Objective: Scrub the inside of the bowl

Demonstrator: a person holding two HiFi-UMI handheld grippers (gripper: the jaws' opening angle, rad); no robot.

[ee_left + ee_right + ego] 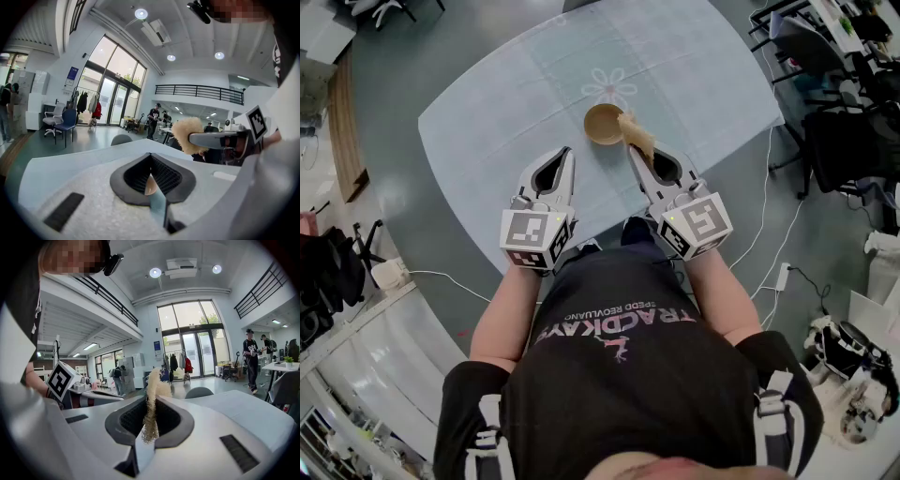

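A tan bowl (602,123) stands upright on the pale blue table (506,112), near its middle. My right gripper (634,150) is shut on a fluffy tan scrubber (637,134), which sticks out past its tips and hangs at the bowl's right rim. In the right gripper view the scrubber (151,401) is pinched between the jaws, its fibres hanging down. My left gripper (568,152) hovers left of the bowl, shut, with nothing in it. The left gripper view shows the scrubber (186,135) in the right gripper, off to the right.
The table's near edge lies just under both grippers. On the floor are a white power strip (389,274) with cables at the left and black office chairs (844,141) at the right. People stand in the hall (249,357) beyond the table.
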